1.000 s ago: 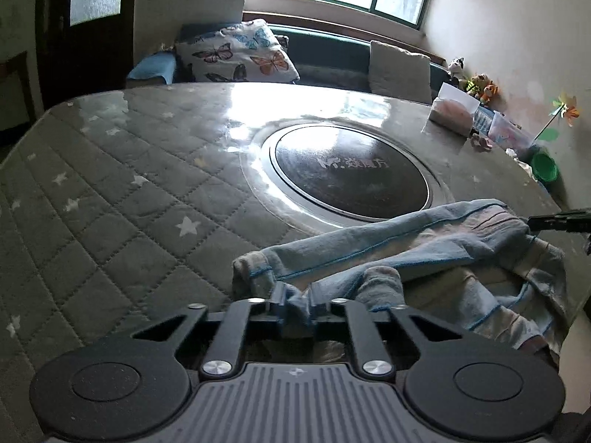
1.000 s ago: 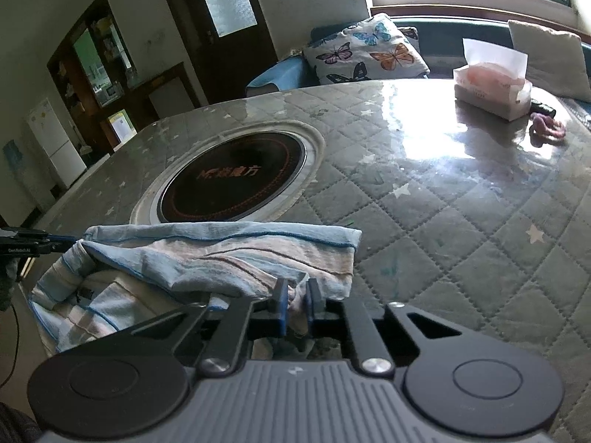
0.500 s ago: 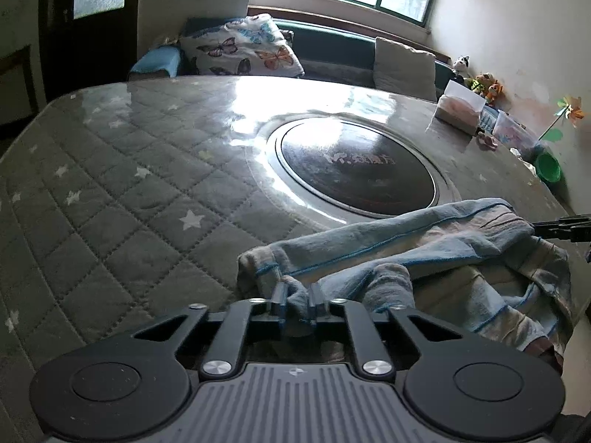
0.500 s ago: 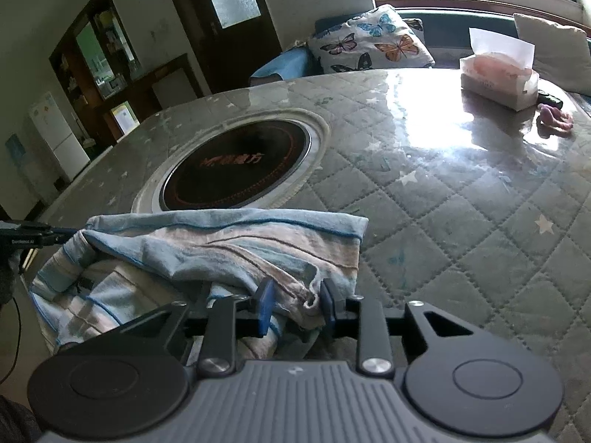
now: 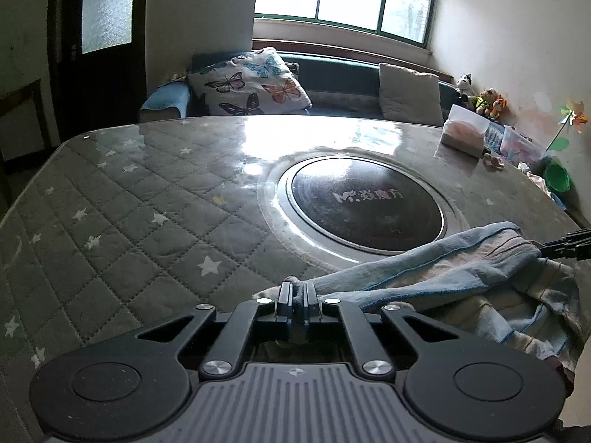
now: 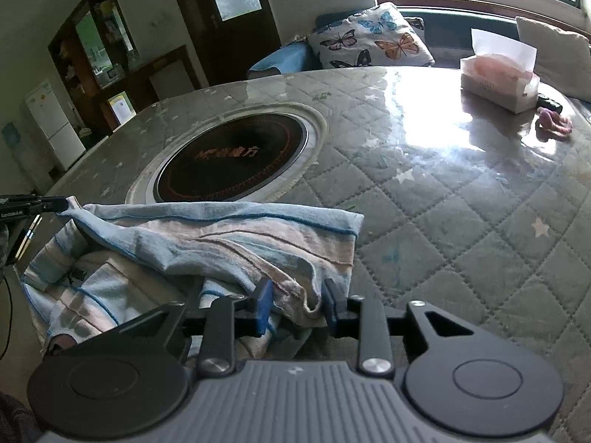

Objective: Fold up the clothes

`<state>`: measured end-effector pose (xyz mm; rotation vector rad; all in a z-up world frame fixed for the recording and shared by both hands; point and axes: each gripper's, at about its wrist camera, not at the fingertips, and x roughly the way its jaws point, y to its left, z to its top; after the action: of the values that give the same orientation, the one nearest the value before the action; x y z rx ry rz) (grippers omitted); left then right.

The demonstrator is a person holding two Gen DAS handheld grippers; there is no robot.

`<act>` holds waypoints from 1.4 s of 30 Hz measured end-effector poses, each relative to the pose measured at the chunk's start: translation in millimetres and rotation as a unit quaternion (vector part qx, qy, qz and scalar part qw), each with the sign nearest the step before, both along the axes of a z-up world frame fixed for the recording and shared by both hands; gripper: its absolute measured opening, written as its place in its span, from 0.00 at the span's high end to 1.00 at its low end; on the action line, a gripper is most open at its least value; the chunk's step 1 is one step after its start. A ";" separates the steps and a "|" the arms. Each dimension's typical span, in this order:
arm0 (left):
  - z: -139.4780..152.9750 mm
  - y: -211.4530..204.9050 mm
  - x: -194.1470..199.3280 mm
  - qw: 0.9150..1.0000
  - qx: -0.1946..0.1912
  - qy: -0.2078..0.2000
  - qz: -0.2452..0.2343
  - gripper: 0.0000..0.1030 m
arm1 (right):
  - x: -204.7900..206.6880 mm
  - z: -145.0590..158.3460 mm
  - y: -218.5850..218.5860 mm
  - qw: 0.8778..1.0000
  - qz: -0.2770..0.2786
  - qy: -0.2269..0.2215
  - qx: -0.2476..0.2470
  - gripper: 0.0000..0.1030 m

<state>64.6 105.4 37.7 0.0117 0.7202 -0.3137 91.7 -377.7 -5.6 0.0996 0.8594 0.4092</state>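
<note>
On the quilted table cover (image 6: pixel 461 243), beside the round inset plate (image 6: pixel 232 158), the striped garment (image 6: pixel 229 243) lies bunched: keep your left gripper (image 5: pixel 297 297) clamped on its corner, and close your part-open right gripper (image 6: pixel 297 304) fully on the hem before lifting both together.

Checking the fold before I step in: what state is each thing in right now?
striped garment: crumpled, partly folded over, on the table edge.
left gripper: shut on the garment's corner.
right gripper: open, cloth between its fingers.
tissue box: open, a tissue sticking up.
</note>
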 end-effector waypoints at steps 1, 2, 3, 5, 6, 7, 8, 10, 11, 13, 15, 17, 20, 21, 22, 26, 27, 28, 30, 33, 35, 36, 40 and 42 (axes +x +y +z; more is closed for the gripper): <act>0.1 0.1 0.3 1.000 0.003 -0.003 0.005 0.95 | -0.4 1.2 0.0 1.000 0.001 -0.002 0.001 0.89; 0.7 -0.5 0.8 1.000 0.005 -0.006 0.008 0.95 | -0.3 4.0 0.5 1.000 0.000 -0.006 -0.003 0.92; 2.5 -1.1 2.0 1.000 0.007 -0.013 0.012 0.95 | 0.4 7.2 1.4 1.000 -0.001 -0.012 -0.010 0.95; 8.5 -3.4 5.8 0.999 0.011 -0.031 0.016 0.95 | 4.8 16.4 3.1 0.999 -0.006 -0.028 -0.028 0.98; 12.8 -5.6 9.9 0.999 0.013 -0.043 0.018 0.95 | 9.1 22.9 3.6 0.999 -0.009 -0.038 -0.035 0.99; 16.7 -7.4 14.4 0.998 0.016 -0.052 0.020 0.95 | 13.8 29.0 4.5 0.998 -0.011 -0.048 -0.040 0.99; 20.5 -9.0 19.8 0.998 0.017 -0.060 0.021 0.95 | 19.0 35.8 5.4 0.997 -0.014 -0.060 -0.045 0.99; 26.8 -11.7 33.3 0.997 0.016 -0.073 0.024 0.95 | 29.8 49.2 8.9 0.995 -0.012 -0.083 -0.054 1.00; 28.4 -12.6 38.2 0.997 0.016 -0.075 0.026 0.95 | 35.9 55.2 10.4 0.995 -0.010 -0.088 -0.051 1.00; 30.0 -15.9 48.4 0.996 0.021 -0.079 0.025 0.95 | 45.9 63.1 13.6 0.995 -0.007 -0.088 -0.039 1.00; 29.3 -18.7 57.1 0.996 0.028 -0.083 0.022 0.95 | 49.5 64.2 17.2 0.996 0.013 -0.077 -0.032 0.95; 26.7 -20.6 64.6 0.996 0.029 -0.081 0.022 0.95 | 46.3 58.7 22.0 0.997 0.030 -0.065 -0.032 0.90; 21.6 -20.9 72.3 0.997 0.028 -0.075 0.022 0.95 | 35.0 46.3 25.0 0.998 0.050 -0.038 -0.023 0.70; 20.1 -20.7 75.0 0.997 0.027 -0.073 0.022 0.95 | 30.2 41.3 24.7 0.998 0.055 -0.029 -0.022 0.69; 18.5 -20.4 76.4 0.997 0.027 -0.071 0.022 0.95 | 26.2 37.8 23.6 0.998 0.056 -0.022 -0.024 0.69; 15.9 -17.8 77.7 0.997 0.027 -0.068 0.024 0.95 | 15.2 25.7 12.8 0.999 0.038 0.001 -0.028 0.65; 15.2 -17.5 78.0 0.997 0.027 -0.067 0.025 0.95 | 14.1 23.9 9.9 0.999 0.034 0.006 -0.028 0.65; 14.8 -17.6 77.1 0.997 0.027 -0.066 0.026 0.95 | 12.1 21.8 8.1 0.999 0.032 0.010 -0.028 0.66; 13.9 -17.8 76.9 0.997 0.028 -0.065 0.028 0.95 | 10.7 20.1 6.5 0.999 0.036 0.016 -0.028 0.67; 13.5 -18.6 77.8 0.997 0.030 -0.065 0.030 0.95 | 8.5 18.1 10.8 0.998 0.044 0.021 -0.035 0.87; 13.5 -18.4 80.2 0.997 0.032 -0.064 0.033 0.95 | 10.3 21.3 13.5 0.998 0.044 0.013 -0.047 0.96; 13.6 -18.4 81.7 0.997 0.034 -0.065 0.035 0.95 | 12.8 23.8 15.7 0.997 0.043 0.005 -0.060 0.96; 16.0 -17.5 92.6 0.995 0.048 -0.074 0.051 0.95 | 32.3 43.4 24.7 0.994 0.035 -0.037 -0.100 0.97; 17.6 -16.9 100.6 0.994 0.053 -0.077 0.058 0.95 | 47.9 55.9 29.9 0.991 0.029 -0.062 -0.114 0.97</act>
<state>165.3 88.5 55.3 0.0931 0.5805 -0.1605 139.6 -347.9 50.3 -0.1603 0.7820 0.3648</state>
